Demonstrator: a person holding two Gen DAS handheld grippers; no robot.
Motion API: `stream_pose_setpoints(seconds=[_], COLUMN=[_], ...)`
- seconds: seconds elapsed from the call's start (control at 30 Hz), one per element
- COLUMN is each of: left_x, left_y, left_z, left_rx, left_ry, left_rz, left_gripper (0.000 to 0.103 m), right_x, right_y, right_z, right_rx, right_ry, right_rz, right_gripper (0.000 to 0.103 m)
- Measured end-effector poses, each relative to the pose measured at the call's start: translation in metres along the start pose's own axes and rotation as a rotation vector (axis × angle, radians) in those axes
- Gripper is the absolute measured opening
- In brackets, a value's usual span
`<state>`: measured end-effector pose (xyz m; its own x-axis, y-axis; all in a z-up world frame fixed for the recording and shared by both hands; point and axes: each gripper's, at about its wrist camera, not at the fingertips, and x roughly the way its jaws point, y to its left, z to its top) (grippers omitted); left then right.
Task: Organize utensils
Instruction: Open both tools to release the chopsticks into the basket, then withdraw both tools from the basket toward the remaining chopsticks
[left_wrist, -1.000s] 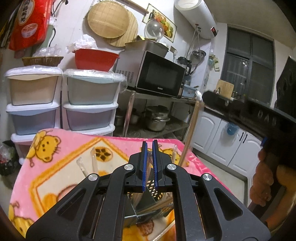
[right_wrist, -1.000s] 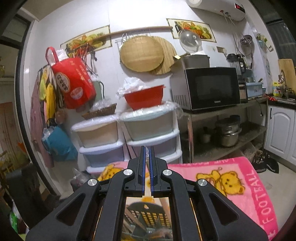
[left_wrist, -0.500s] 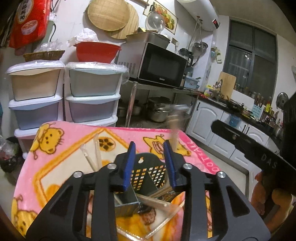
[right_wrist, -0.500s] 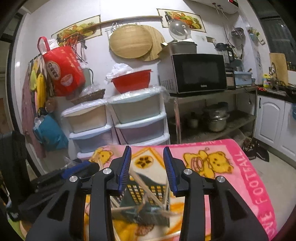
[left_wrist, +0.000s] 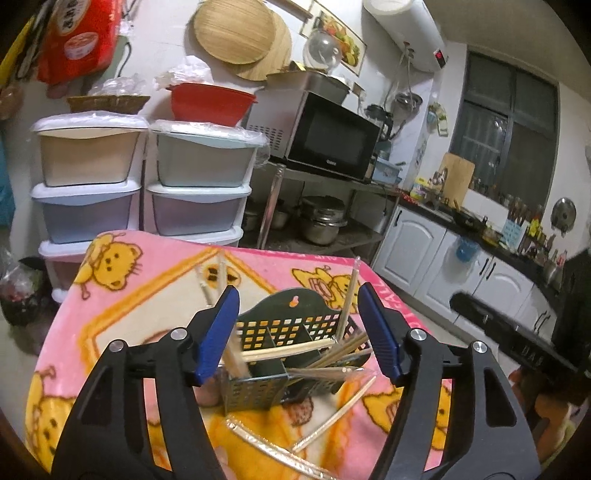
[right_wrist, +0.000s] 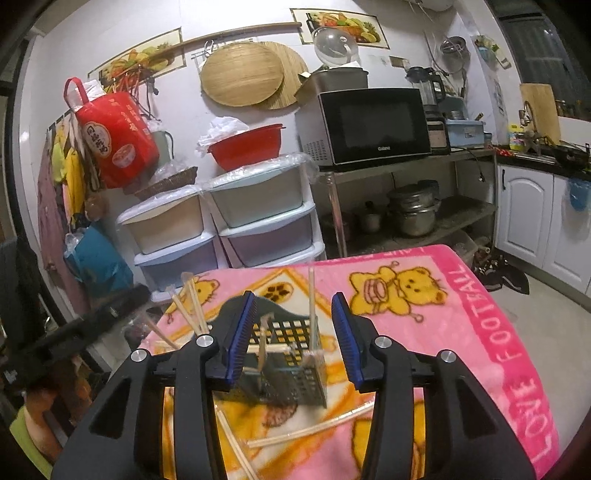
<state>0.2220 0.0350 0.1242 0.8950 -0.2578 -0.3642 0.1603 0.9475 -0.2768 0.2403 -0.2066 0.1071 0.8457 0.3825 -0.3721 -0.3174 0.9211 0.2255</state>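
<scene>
A dark green perforated utensil holder (left_wrist: 280, 354) stands on the pink bear blanket (left_wrist: 122, 295), with several wooden chopsticks (left_wrist: 347, 299) standing and leaning in its compartments. Loose wrapped chopsticks (left_wrist: 332, 417) lie on the blanket in front of it. My left gripper (left_wrist: 297, 332) is open and empty, its jaws wide either side of the holder, above it. In the right wrist view the holder (right_wrist: 291, 362) sits between the blue pads of my right gripper (right_wrist: 293, 336), which is open and empty. Loose chopsticks (right_wrist: 314, 430) lie in front of it.
Stacked plastic drawers (left_wrist: 147, 184) stand behind the table. A microwave (left_wrist: 328, 136) sits on a metal rack with pots (left_wrist: 321, 221) below. White kitchen cabinets (left_wrist: 461, 266) run along the right. The other gripper's body (left_wrist: 517, 339) is at the right edge.
Both grippers went from shut to wide open. Chopsticks they held now stand in the holder. Both grippers drew back a little.
</scene>
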Motion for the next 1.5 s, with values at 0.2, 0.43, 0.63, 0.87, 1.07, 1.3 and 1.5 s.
stream_pose_setpoints(seconds=[0.2,0.43,0.63,0.87,1.07,1.3,1.5], left_x=[-0.02,-0.036,-0.047,-0.055,-0.059,-0.057,-0.047], left_y=[0.01,0.017,0.019,0.024,0.03,0.038,0.044], left_z=[-0.002,-0.017,-0.029,-0.045,-0.057,-0.074,-0.094], left_rx=[-0.024,-0.034,-0.032,-0.032,-0.048,-0.065,-0.078], left_ry=[-0.012,0.007,0.015,0.034,0.056,0.094,0.146], left_rz=[0.008,0.018,0.024,0.034,0.039,0.054,0.067], left_gripper=[0.069,0.082,0.091,0.092,0.092,0.092,0.092], right_x=[-0.01,-0.016,-0.024,-0.031,-0.035,-0.033,-0.028], right_y=[0.003,0.01,0.017,0.023,0.024,0.022,0.018], right_z=[-0.014,-0.029,-0.043,-0.058,-0.068,-0.083,-0.098], right_rx=[-0.018,-0.04,-0.061,-0.083,-0.09,-0.093,-0.088], right_ry=[0.019,0.052,0.073,0.092,0.107,0.145,0.182], right_rz=[-0.004,-0.003,0.002,0.005,0.002,-0.004,-0.015], right_gripper=[0.041,0.042,0.046,0.047,0.047,0.047,0.047])
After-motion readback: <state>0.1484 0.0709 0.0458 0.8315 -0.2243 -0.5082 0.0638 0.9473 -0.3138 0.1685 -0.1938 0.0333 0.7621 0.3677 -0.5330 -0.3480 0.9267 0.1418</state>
